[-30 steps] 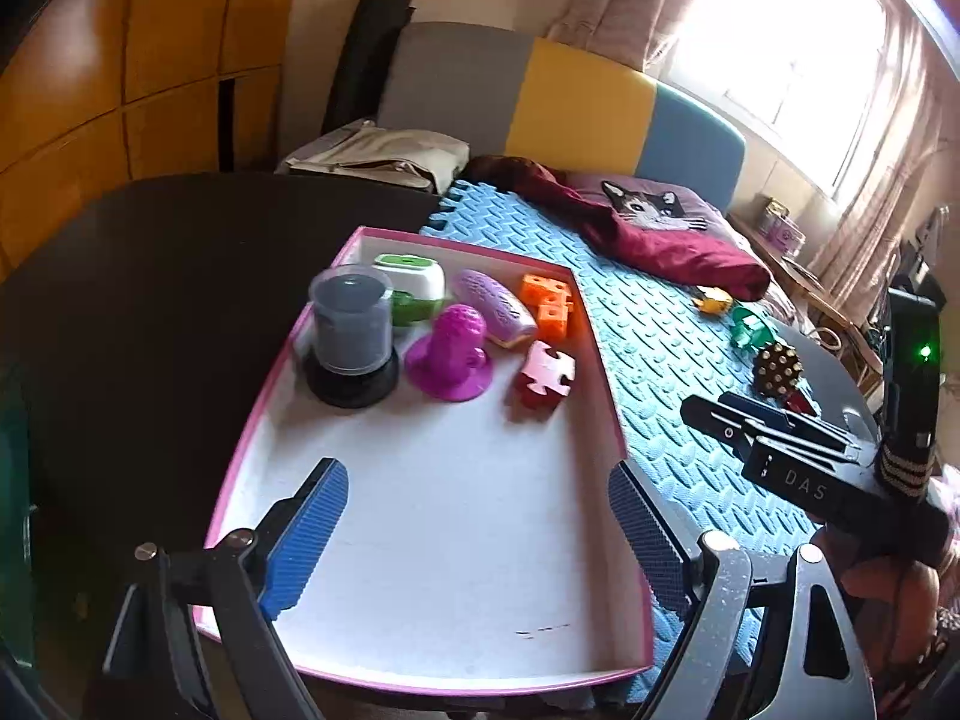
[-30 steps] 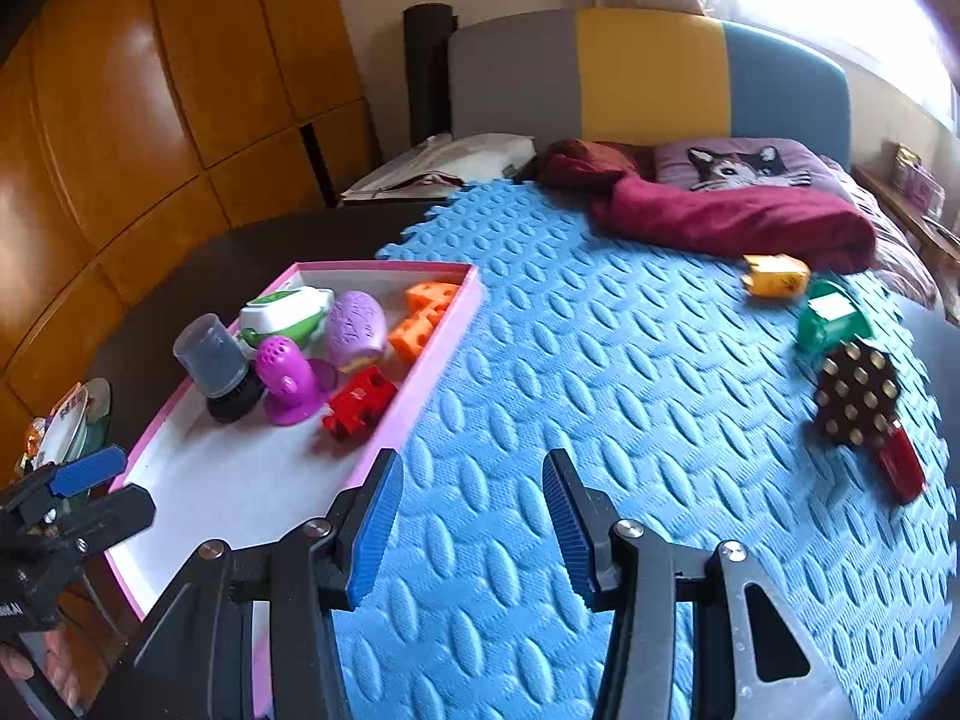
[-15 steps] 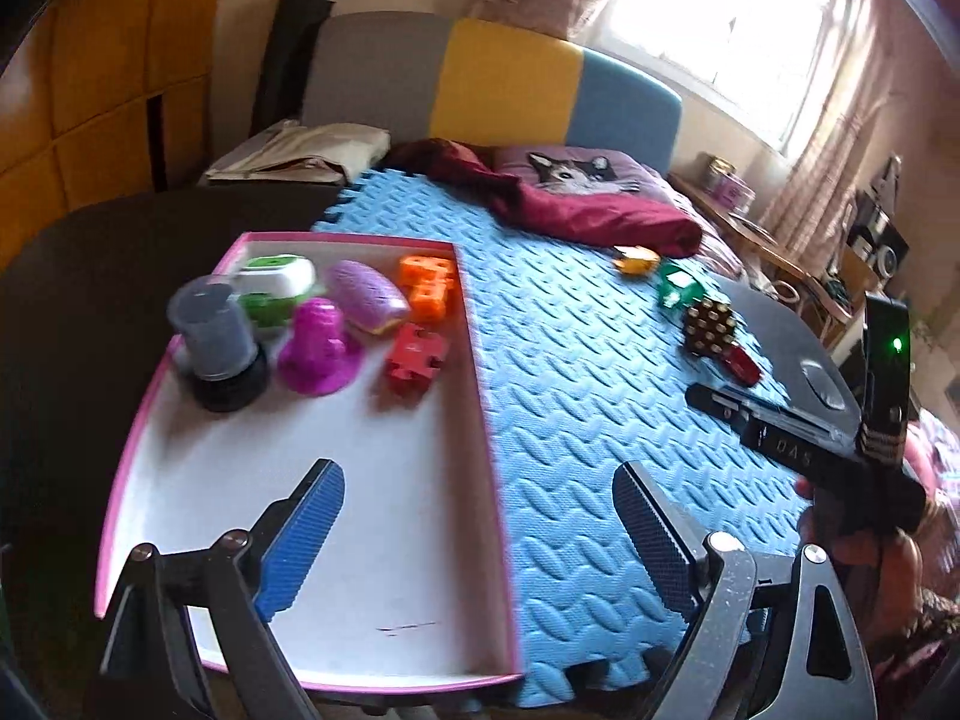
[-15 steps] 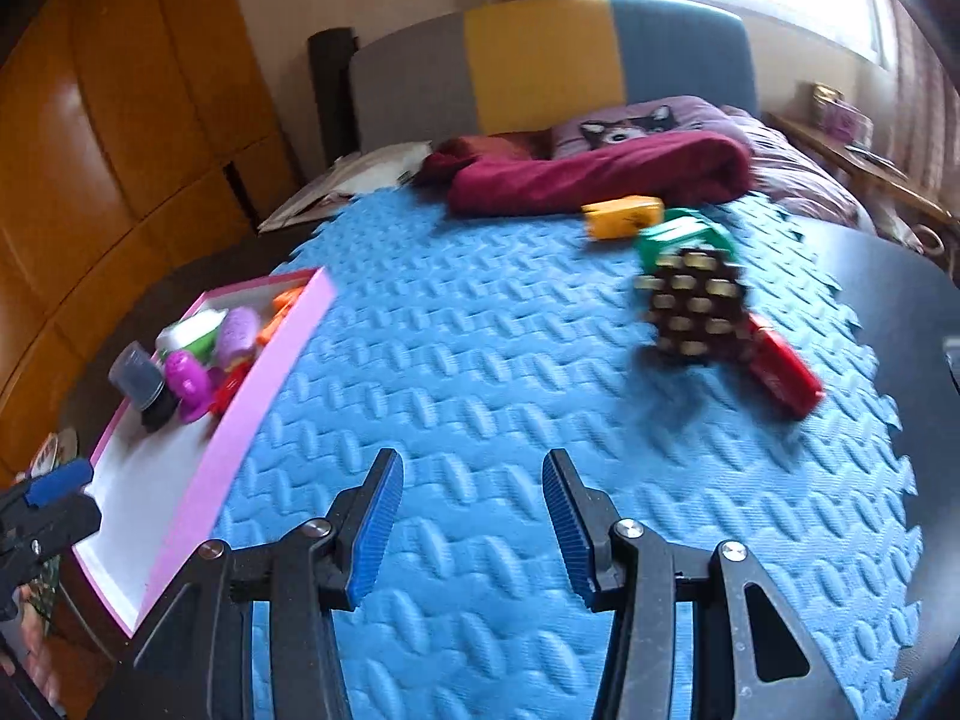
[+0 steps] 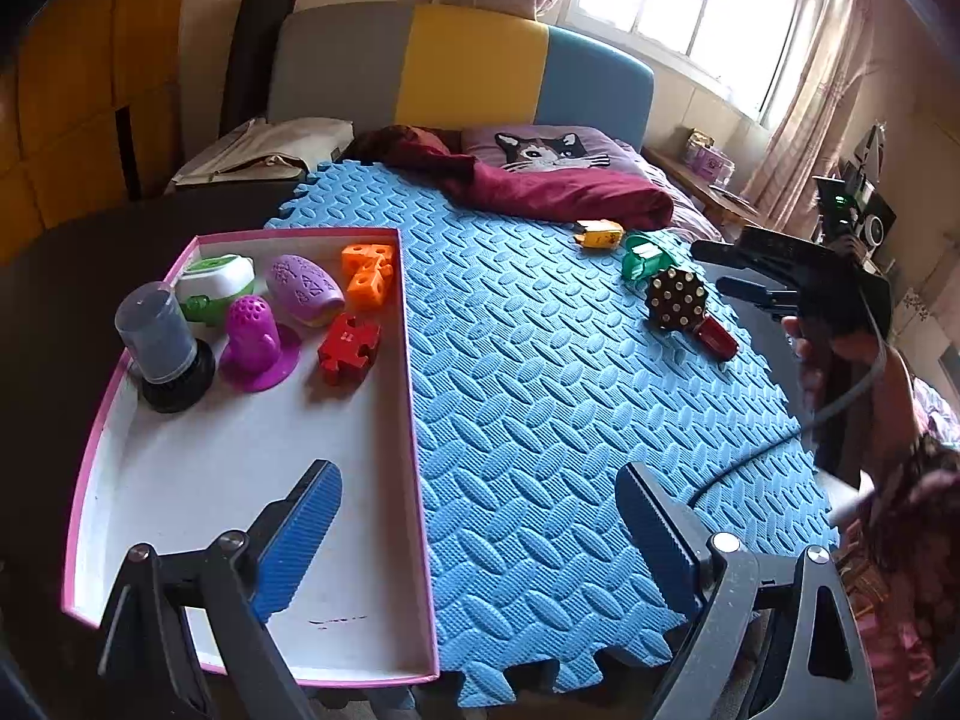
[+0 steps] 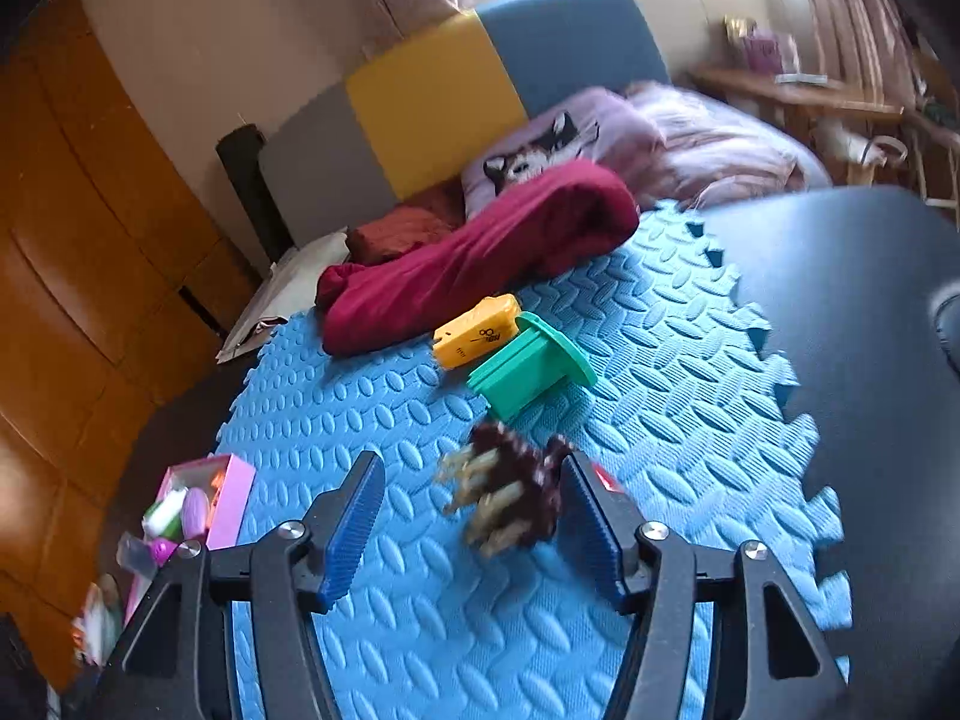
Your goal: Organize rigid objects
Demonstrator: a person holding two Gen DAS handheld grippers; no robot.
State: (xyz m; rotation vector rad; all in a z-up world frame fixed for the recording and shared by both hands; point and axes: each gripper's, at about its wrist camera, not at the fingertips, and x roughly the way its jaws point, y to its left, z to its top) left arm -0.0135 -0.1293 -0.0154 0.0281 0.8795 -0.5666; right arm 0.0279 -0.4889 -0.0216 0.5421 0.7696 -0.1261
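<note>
Fingers of right gripper (image 6: 468, 516) spread wide w/ brown studded block (image 6: 510, 498) between them on blue foam mat (image 6: 372, 408), not clamped, red piece (image 5: 715, 336) touching it; left gripper (image 5: 474, 534) wide open, holding nothing, over pink tray (image 5: 414, 420) edge.

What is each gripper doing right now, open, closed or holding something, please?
Left gripper: open, holding nothing, above the pink-rimmed white tray edge.
Right gripper: open, jaws either side of the dark brown studded brush, not closed on it.
</note>
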